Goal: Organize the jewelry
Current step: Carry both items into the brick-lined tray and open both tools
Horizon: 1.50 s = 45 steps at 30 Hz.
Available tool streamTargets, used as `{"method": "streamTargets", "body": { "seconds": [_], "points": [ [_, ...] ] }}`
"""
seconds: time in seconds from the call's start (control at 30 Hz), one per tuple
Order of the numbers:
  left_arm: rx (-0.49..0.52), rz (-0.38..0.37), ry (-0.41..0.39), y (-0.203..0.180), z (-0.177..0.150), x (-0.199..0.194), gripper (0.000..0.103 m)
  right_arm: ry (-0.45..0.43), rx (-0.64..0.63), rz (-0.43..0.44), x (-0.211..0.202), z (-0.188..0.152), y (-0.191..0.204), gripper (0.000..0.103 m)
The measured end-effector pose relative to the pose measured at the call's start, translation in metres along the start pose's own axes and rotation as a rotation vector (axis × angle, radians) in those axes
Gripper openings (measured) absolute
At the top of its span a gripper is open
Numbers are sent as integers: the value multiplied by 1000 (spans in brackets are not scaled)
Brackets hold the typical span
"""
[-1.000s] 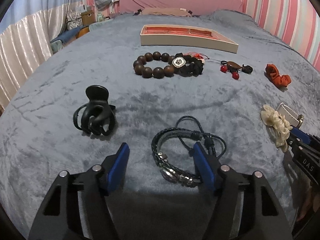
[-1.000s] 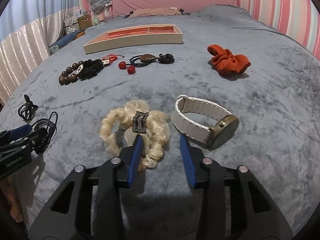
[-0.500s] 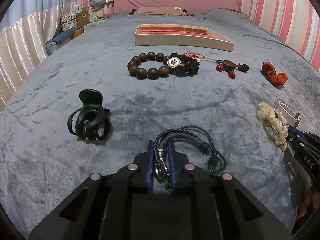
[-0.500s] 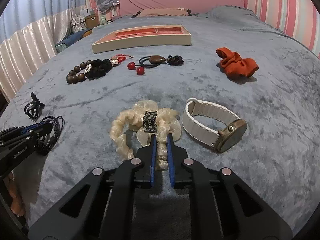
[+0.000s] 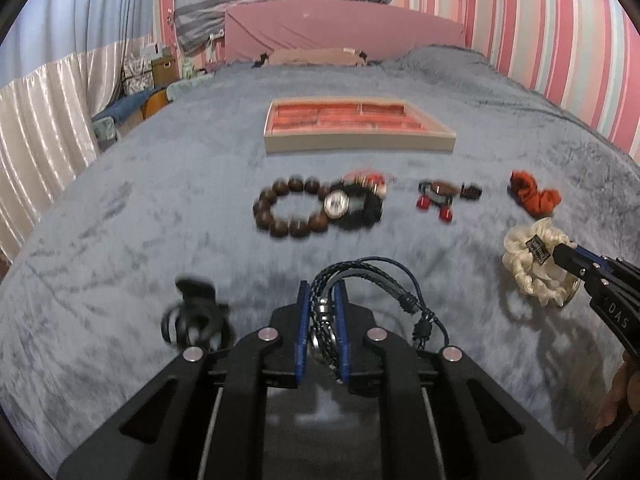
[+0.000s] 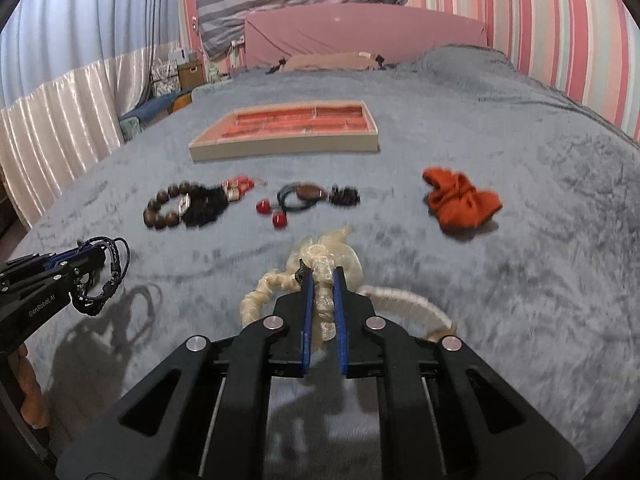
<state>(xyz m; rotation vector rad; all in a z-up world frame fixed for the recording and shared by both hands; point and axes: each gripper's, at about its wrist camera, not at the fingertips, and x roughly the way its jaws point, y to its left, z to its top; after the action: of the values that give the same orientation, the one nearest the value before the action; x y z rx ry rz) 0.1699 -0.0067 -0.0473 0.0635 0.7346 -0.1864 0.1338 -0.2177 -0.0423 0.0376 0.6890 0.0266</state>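
Left claw [image 5: 322, 320]: jaws pressed onto the braided leather bracelet [image 5: 360, 280]; they have just been closing, bracelet between them. The loop and its knotted cord tail hang forward and to the right of the pads, clear of the bed [image 5: 160, 208].

Right claw [image 6: 324, 304]: jaws pinching the cream scrunchie [image 6: 320, 272], likewise just closed on it. Most of the fabric bunches ahead of the pads and trails down to the left. The white-strap watch [image 6: 404, 300] lies just beside it on the right, partly hidden by the claw body.

Key relation: the divided jewelry tray [image 5: 356, 130] sits straight ahead of both claws, well apart from them, long axis running left to right across the view. The wooden bead bracelet [image 5: 288, 212], red-bead hair tie [image 5: 438, 198] and orange scrunchie [image 5: 534, 196] lie in a row between claws and tray. From the left-wrist view the tray is nearly centred; from the right-wrist view it lies ahead and slightly left. Judgement: the left hand has the squarer approach; either carry must pass over that row. Tray compartments appear empty, so sorting is at its start. The black claw clip [image 5: 196, 316] rests untouched at lower left.
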Motion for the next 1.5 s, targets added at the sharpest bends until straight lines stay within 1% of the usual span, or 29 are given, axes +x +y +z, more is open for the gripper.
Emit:
{"method": "streamTargets", "body": {
  "seconds": [0.1, 0.3, 0.5, 0.73, 0.9, 1.03, 1.17, 1.33, 1.43, 1.5],
  "points": [
    [-5, -1, -36, 0, 20, -2, 12, -30, -5, 2, 1, 15, -1, 10],
    [-16, 6, -78, 1, 57, 4, 12, -63, -11, 10, 10, 45, -4, 10],
    [-39, 22, -85, 5, 97, 25, 12, -90, -21, 12, 32, 84, -6, 10],
    [-47, 51, -73, 5, 144, 62, 12, -113, -40, 12, 72, 135, -3, 10],
    [-62, 74, -44, 7, 178, 104, 12, -113, -48, 2, 114, 171, -1, 10],
    [-62, 104, -15, 8, 207, 147, 12, -93, -29, 10, 157, 199, -6, 10],
    [-47, 126, 11, 5, 231, 188, 12, -61, 1, 0, 204, 225, -15, 10],
    [-84, 141, 45, 14, 256, 237, 12, -27, 10, -16, 253, 246, -21, 10],
    [-79, 162, 68, 14, 264, 262, 12, -2, 18, -19, 281, 253, -25, 10],
    [-92, 161, 92, 18, 268, 281, 12, 16, 23, -22, 299, 257, -28, 10]
  ]
}}
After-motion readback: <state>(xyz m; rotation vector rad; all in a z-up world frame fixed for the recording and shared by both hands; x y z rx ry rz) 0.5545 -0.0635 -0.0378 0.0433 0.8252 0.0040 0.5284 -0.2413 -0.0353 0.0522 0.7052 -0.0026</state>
